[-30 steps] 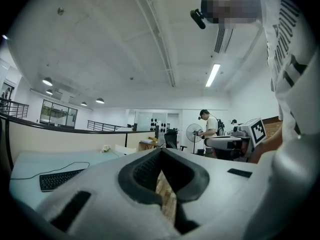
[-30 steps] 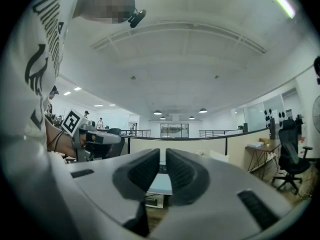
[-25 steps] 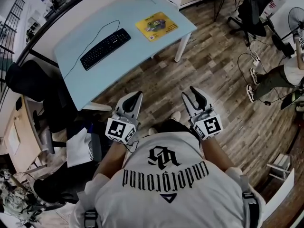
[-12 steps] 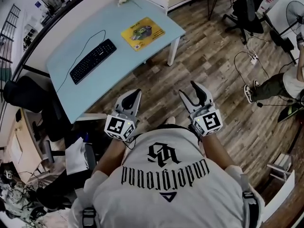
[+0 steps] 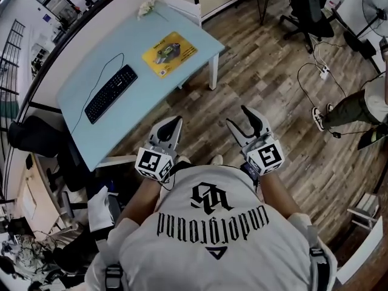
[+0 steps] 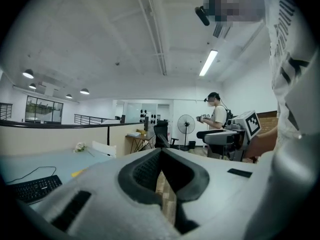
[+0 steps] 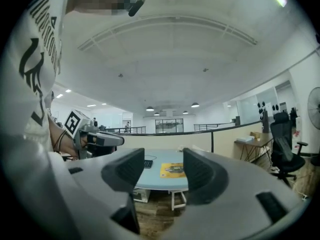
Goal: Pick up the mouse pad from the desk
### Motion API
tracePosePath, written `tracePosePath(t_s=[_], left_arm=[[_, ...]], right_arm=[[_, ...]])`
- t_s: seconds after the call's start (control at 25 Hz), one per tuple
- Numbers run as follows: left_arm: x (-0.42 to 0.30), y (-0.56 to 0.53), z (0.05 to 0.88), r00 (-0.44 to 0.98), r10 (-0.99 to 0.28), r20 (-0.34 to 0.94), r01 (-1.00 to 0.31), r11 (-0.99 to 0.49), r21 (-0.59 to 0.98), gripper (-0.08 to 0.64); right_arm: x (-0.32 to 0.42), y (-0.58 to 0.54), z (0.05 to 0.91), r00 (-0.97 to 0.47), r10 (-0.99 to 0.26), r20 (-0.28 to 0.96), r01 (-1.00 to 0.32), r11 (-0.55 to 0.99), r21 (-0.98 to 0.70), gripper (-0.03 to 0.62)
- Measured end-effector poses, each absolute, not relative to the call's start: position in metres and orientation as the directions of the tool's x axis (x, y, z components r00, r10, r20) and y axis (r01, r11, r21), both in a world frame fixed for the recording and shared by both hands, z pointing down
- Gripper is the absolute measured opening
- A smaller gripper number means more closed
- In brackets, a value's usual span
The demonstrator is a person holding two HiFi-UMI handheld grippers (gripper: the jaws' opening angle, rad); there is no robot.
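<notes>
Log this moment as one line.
left hand-held gripper: shut, empty | right hand-held gripper: opening, empty | mouse pad: on desk, untouched

I wear a pale short-sleeved T-shirt [image 5: 212, 241] printed in black with an emblem, gothic lettering reading "underground" and a small triangle outline. Dark buckled straps [image 5: 114, 277] sit at seven and five o'clock on it. My left gripper [image 5: 175, 121] and right gripper [image 5: 237, 115] have light grey shells, black finger pads and a white marker cube [image 5: 154, 162] with black squares each. The right one's fingers are opening, nothing between them.
</notes>
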State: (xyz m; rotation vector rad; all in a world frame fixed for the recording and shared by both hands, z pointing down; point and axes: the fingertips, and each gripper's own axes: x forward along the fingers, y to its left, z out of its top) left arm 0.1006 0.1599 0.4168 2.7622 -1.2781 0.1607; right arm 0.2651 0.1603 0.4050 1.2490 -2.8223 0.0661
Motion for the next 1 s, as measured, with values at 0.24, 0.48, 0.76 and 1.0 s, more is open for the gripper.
tracePosePath(t_s=[0.24,0.48,0.76,1.0], left_arm=[[0.127,0.136,0.417,0.67,-0.73,0.133,-0.74,-0.671,0.042,0.008],[0.148,0.108,0.421,0.702,-0.702,0.122,-0.711,-0.701,0.061,0.008],[0.154,0.067,0.422,0.723,-0.682,0.108,-0.69,-0.721,0.063,0.008],[0.129,0.03,0.419,0.716,-0.691,0.098,-0.698,-0.711,0.085,0.008]], right_arm=[[0.285,0.147,0.404,-0.658,-0.749,0.084,-0.752,0.659,-0.012,0.241],[0.3,0.125,0.409,-0.631,-0.769,0.099,-0.774,0.633,-0.02,0.241],[0.305,0.09,0.405,-0.607,-0.787,0.108,-0.793,0.609,-0.017,0.241],[0.281,0.049,0.398,-0.61,-0.785,0.107,-0.791,0.611,-0.03,0.241]])
